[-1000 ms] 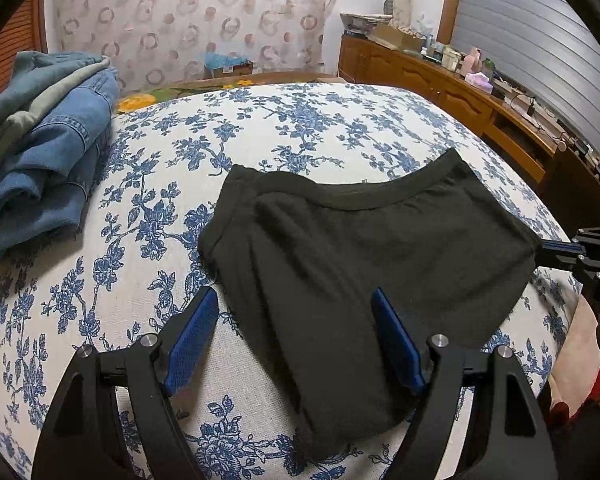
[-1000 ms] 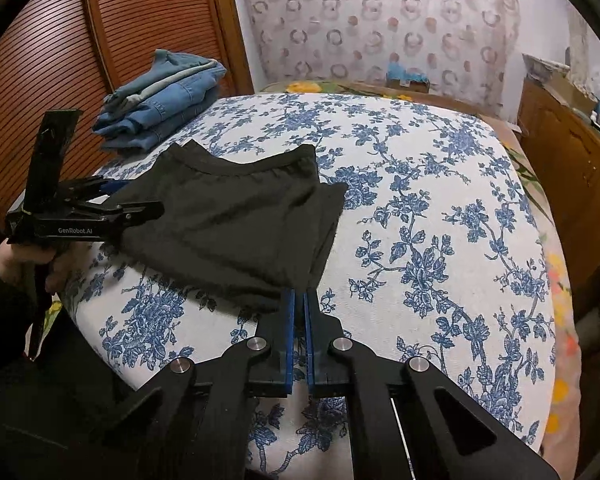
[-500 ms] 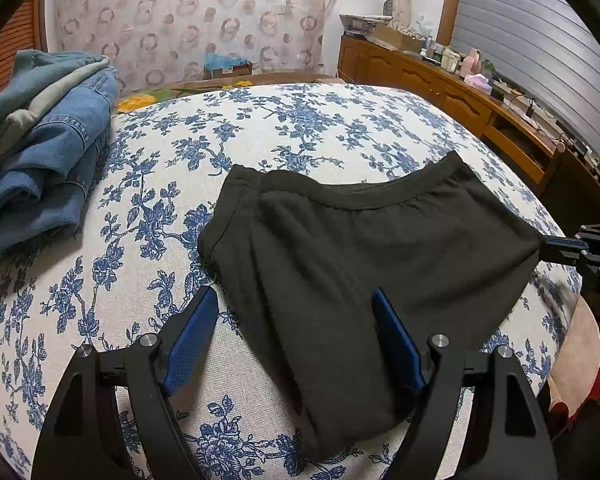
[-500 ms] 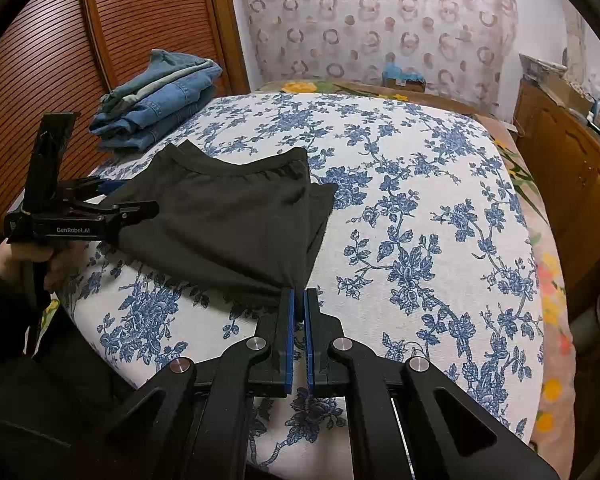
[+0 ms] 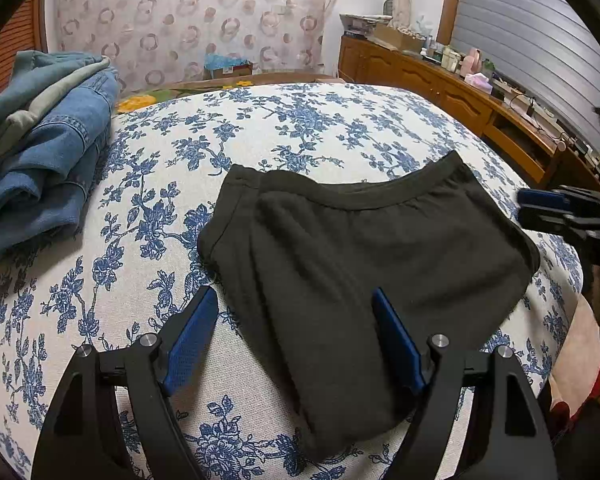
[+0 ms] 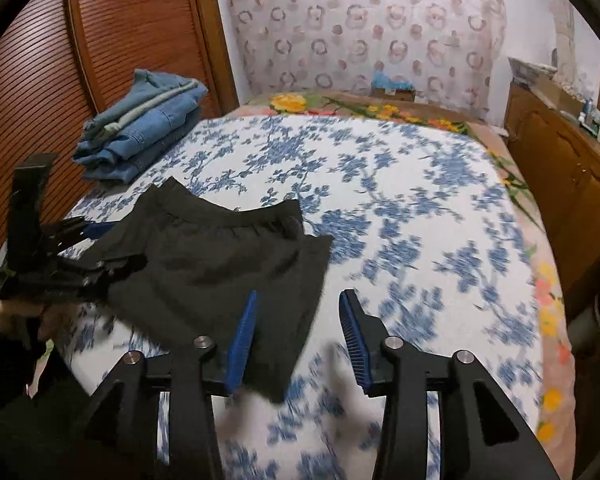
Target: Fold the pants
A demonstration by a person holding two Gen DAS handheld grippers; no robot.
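The black pants [image 5: 364,256] lie folded on the bed [image 5: 308,128], near its front edge, waistband toward the far side. A stack of folded jeans [image 5: 40,152] sits well apart from them at the bed's left edge, against a slatted wooden door [image 6: 112,40]. A cardboard box [image 5: 228,68] stands beyond the foot of the bed under the patterned curtain [image 5: 188,20], and a cluttered wooden sideboard [image 5: 452,84] runs along the right wall. Nothing lies on the pants or between them and the jeans.

The left hand-held gripper [image 5: 296,336] hovers over the near left part of the pants with its fingers spread wide, one pad over the bedsheet, the other over the cloth, pinching nothing. A hand [image 6: 4,312] holding it shows at the left edge of the right wrist view.

The right hand-held gripper [image 6: 300,328] has just been opening: a second ago its pads were pressed together at the near right corner of the pants, and now they stand apart, the corner of the cloth lying loose below and between them, not pinched. It has also drawn back a little from the pants, and its view is blurred. The left gripper and the pants are placed as before.
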